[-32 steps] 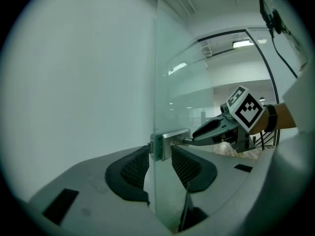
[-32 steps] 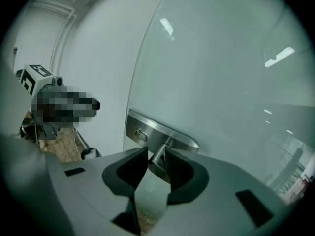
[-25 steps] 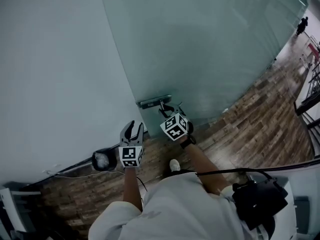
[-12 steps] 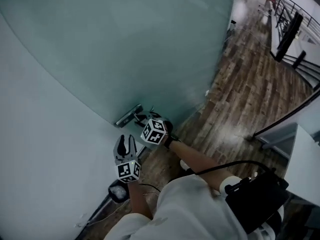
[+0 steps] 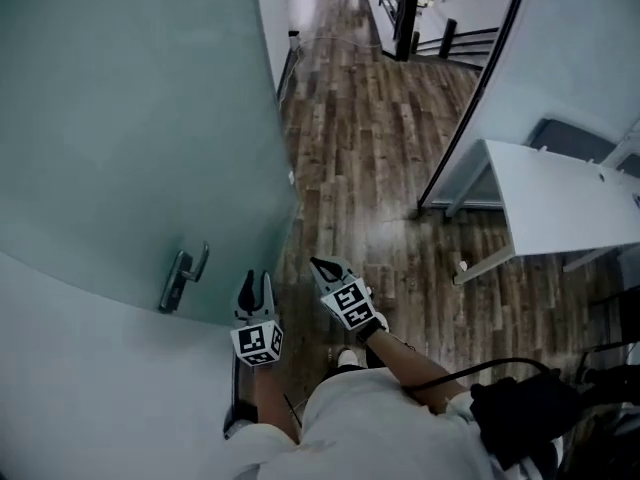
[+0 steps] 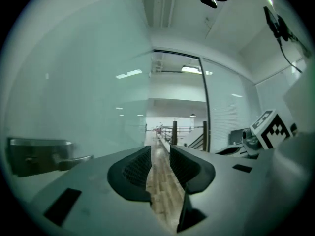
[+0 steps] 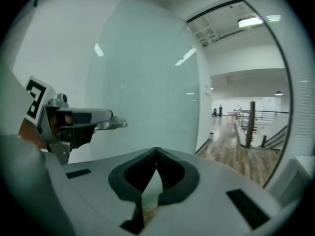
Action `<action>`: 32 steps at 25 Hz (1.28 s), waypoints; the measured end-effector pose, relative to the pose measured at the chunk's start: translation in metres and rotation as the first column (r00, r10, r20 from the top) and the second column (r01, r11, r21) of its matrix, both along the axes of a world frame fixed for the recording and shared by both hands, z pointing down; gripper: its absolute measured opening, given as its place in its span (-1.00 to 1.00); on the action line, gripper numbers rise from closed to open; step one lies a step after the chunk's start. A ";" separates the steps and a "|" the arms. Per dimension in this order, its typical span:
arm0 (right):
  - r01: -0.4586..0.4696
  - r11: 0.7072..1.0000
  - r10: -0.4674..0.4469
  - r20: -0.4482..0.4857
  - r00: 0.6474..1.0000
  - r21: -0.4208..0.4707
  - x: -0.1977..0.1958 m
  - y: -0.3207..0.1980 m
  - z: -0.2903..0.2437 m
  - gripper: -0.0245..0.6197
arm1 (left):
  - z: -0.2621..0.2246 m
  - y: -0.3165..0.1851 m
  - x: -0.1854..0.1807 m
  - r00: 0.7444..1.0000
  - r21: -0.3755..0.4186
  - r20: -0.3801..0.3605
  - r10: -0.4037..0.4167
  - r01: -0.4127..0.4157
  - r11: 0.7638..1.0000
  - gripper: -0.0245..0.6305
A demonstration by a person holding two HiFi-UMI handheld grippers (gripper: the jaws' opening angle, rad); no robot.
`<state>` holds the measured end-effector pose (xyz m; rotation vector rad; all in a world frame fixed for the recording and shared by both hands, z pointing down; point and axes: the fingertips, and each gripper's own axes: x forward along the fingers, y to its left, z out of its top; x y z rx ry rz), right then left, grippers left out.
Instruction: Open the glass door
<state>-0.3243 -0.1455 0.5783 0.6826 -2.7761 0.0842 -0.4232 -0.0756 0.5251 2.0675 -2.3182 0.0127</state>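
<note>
The frosted glass door (image 5: 130,118) fills the left of the head view, swung so that the wooden corridor shows past its edge. Its metal lever handle (image 5: 183,276) sticks out low on the pane. My left gripper (image 5: 253,286) hangs to the right of the handle, apart from it. Its jaws are closing, still with a narrow gap and nothing in it. My right gripper (image 5: 322,266) is further right over the floor, shut and empty. The handle (image 6: 44,154) lies far left in the left gripper view. In the right gripper view the handle (image 7: 106,119) shows behind the left gripper.
A white table (image 5: 570,203) stands at the right, beside a black frame post (image 5: 470,98). Wooden floor (image 5: 370,158) runs ahead to a railing (image 5: 420,8). A black bag (image 5: 520,408) hangs at the person's hip.
The right gripper has left the handle, swung right and shut. The left gripper has moved right too. The door has swung aside, and the corridor now shows ahead.
</note>
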 end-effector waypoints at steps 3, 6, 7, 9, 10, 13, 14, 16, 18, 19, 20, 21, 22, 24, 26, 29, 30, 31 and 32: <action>-0.197 0.978 0.188 0.108 0.976 0.074 0.065 -0.025 -0.057 -0.92 | -0.027 -0.041 0.063 0.985 0.052 0.030 0.168 -0.169 0.984 -0.63; -0.325 0.935 0.295 0.198 0.935 0.145 0.117 -0.043 -0.112 -0.92 | -0.062 -0.067 0.119 0.963 0.110 0.074 0.260 -0.267 0.957 -0.76; -0.336 0.929 0.303 0.203 0.931 0.153 0.129 -0.044 -0.125 -0.92 | -0.074 -0.069 0.138 0.956 0.119 0.107 0.273 -0.285 0.951 -0.82; -0.330 0.930 0.295 0.204 0.933 0.161 0.148 -0.039 -0.145 -0.92 | -0.095 -0.065 0.171 0.942 0.126 0.175 0.287 -0.311 0.942 -0.92; -0.327 0.929 0.291 0.206 0.934 0.171 0.157 -0.035 -0.154 -0.92 | -0.102 -0.061 0.185 0.939 0.130 0.185 0.291 -0.316 0.940 -0.92; -0.346 0.911 0.304 0.202 0.931 0.225 0.196 -0.027 -0.178 -0.92 | -0.119 -0.062 0.222 0.944 0.142 0.121 0.306 -0.322 0.936 -0.92; -0.360 0.901 0.315 0.205 0.927 0.243 0.210 -0.028 -0.188 -0.92 | -0.125 -0.067 0.234 0.943 0.144 0.109 0.314 -0.327 0.934 -0.92; -0.392 0.880 0.340 0.222 0.914 0.268 0.232 -0.034 -0.203 -0.92 | -0.133 -0.078 0.252 0.939 0.144 0.116 0.324 -0.338 0.930 -0.92; -0.420 0.863 0.358 0.246 0.901 0.282 0.246 -0.041 -0.211 -0.92 | -0.138 -0.086 0.263 0.934 0.146 0.130 0.334 -0.351 0.925 -0.92; -0.427 0.857 0.360 0.257 0.897 0.288 0.252 -0.042 -0.213 -0.92 | -0.140 -0.087 0.267 0.930 0.149 0.137 0.341 -0.360 0.921 -0.92; -0.431 0.853 0.359 0.267 0.894 0.295 0.255 -0.041 -0.215 -0.92 | -0.141 -0.085 0.271 0.927 0.151 0.146 0.346 -0.367 0.918 -0.92; -0.431 0.851 0.355 0.276 0.893 0.300 0.257 -0.039 -0.216 -0.92 | -0.140 -0.083 0.273 0.925 0.151 0.155 0.347 -0.369 0.917 -0.92; -0.429 0.851 0.350 0.282 0.893 0.302 0.257 -0.037 -0.216 -0.92 | -0.138 -0.081 0.273 0.925 0.148 0.161 0.344 -0.367 0.918 -0.92; -0.427 0.854 0.347 0.286 0.893 0.298 0.257 -0.035 -0.213 -0.92 | -0.134 -0.079 0.271 0.930 0.137 0.158 0.332 -0.353 0.925 -0.92; -0.416 0.860 0.337 0.283 0.898 0.295 0.259 -0.034 -0.212 -0.92 | -0.132 -0.078 0.273 0.935 0.129 0.147 0.324 -0.342 0.931 -0.92; -0.389 0.874 0.313 0.274 0.909 0.293 0.264 -0.035 -0.209 -0.92 | -0.127 -0.078 0.283 0.937 0.121 0.134 0.321 -0.338 0.933 -0.92; -0.383 0.877 0.308 0.271 0.912 0.291 0.265 -0.035 -0.206 -0.92 | -0.123 -0.078 0.285 0.938 0.119 0.128 0.323 -0.338 0.934 -0.92; -0.379 0.879 0.305 0.269 0.914 0.291 0.267 -0.036 -0.204 -0.92 | -0.122 -0.078 0.289 0.938 0.121 0.120 0.326 -0.339 0.933 -0.92; -0.376 0.880 0.303 0.267 0.915 0.292 0.271 -0.037 -0.204 -0.92 | -0.122 -0.078 0.294 0.937 0.125 0.113 0.330 -0.343 0.931 -0.92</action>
